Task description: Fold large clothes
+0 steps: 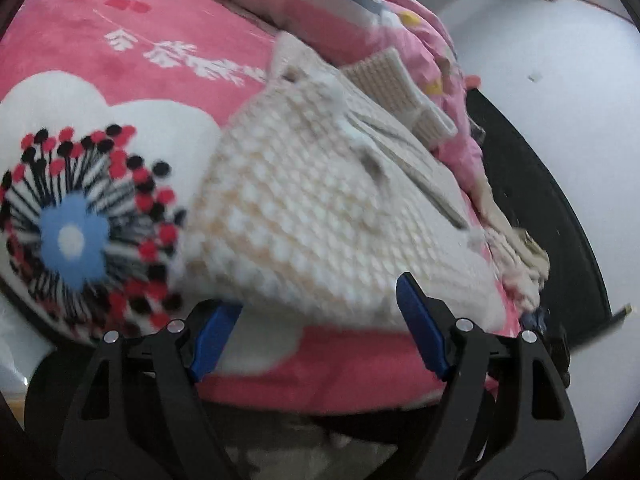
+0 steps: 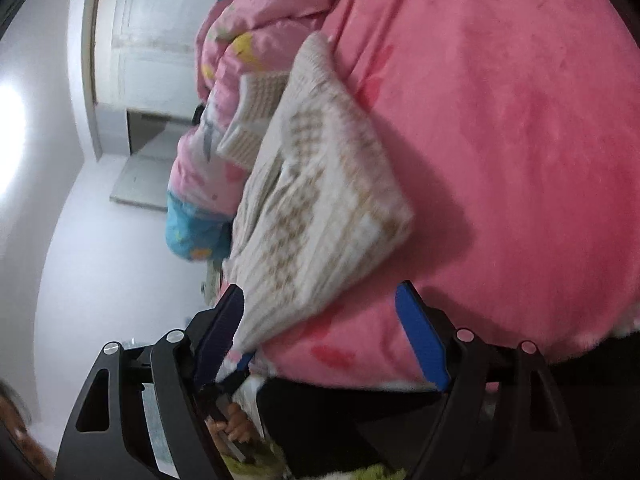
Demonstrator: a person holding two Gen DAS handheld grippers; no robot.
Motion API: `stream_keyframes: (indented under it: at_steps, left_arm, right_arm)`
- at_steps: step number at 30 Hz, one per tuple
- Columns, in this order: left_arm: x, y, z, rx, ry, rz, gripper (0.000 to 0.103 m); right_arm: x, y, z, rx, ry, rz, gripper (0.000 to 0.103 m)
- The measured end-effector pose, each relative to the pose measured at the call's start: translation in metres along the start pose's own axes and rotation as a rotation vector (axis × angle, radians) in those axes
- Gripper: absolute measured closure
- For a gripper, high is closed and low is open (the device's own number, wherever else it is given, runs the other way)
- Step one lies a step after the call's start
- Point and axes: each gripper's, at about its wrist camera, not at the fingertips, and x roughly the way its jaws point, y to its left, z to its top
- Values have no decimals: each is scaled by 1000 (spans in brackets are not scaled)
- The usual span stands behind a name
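Left tool (image 1: pixel 316 332): spread wide, empty.
Right tool (image 2: pixel 320 332): spread wide, empty.
Risk: folded knit sweater (image 1: pixel 320 208) at lower centre, near bed edge; nudge unfolds it.

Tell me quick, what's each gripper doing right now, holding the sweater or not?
Left gripper: open, holding nothing; the cream knit sweater lies just ahead.
Right gripper: open, not gripping; the sweater's edge sits between its jaws.

Chunky cream knit sweater (image 1: pixel 320 208) on plush pink fleece blanket (image 1: pixel 132 72).
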Motion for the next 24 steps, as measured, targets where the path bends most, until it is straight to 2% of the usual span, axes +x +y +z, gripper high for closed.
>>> stream_keyframes:
  at_steps: [3, 4, 6, 7, 8, 10, 11, 13, 14, 15, 19, 22, 24]
  left_arm:
    - [3, 5, 3, -44, -32, -21, 29]
    - [3, 5, 4, -52, -46, -22, 30]
    - [3, 3, 5, -57, -76, -7, 36]
    - [3, 4, 7, -70, -91, 7, 46]
    - [4, 6, 9, -84, -101, 22, 55]
    - [7, 4, 14, -90, -100, 99, 73]
    - [9, -5, 17, -51, -101, 142, 82]
    - [1, -29, 18, 70, -128, 208, 91]
    - [-9, -48, 15, 160, -160, 237, 92]
    - [-17, -57, 13, 206, -174, 245, 93]
    - [-51, -87, 3, 314, -188, 219, 94]
    - [-73, -91, -13, 343, -133, 173, 93]
    - [-70, -79, -22, 325, -67, 162, 91]
  right_arm:
    - [5, -7, 8, 48, -47, 32, 40]
    - [7, -9, 10, 49, -61, 24, 42]
    - [12, -14, 14, 53, -84, -8, 53]
    - [14, -14, 15, 42, -94, -26, 57]
    - [16, -10, 16, 15, -104, -62, 67]
    - [16, 6, 16, -69, -118, -131, 77]
    - [16, 15, 16, -113, -127, -158, 82]
    - [6, 42, 14, -235, -161, -207, 86]
    - [-4, 59, 14, -287, -178, -211, 88]
    - [-10, 65, 14, -309, -187, -213, 89]
    - [-52, 90, 6, -395, -240, -232, 89]
    - [-70, 86, 0, -404, -237, -221, 89]
    - [-70, 68, 2, -384, -184, -217, 87]
